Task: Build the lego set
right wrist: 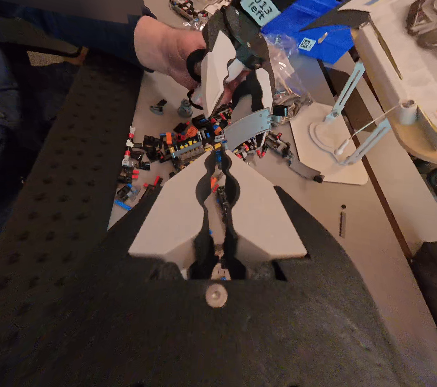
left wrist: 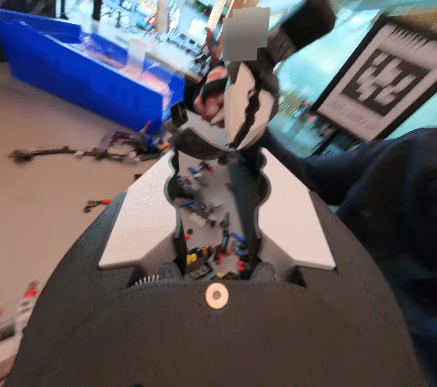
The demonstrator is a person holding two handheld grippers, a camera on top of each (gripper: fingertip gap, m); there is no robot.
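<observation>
A person's hand [right wrist: 165, 49] is gripping the left gripper [right wrist: 236, 115], whose jaws are gaping wide above the loose lego pieces [right wrist: 179, 141] on the table [right wrist: 319, 210]. The right gripper [right wrist: 216, 153] is seemingly pinching the curved grey panel [right wrist: 248, 127]; its fingertips are nearly touching.

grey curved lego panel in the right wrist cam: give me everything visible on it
The grey curved panel looks like smooth light grey plastic, a long arched plate with small holes near its right end, where a grey connector and a black piece attach. It lies tilted, lower left to upper right, over the loose lego pile, its left end at the right gripper tips. The left gripper hovers just above it; whether it grips the panel is unclear.
</observation>
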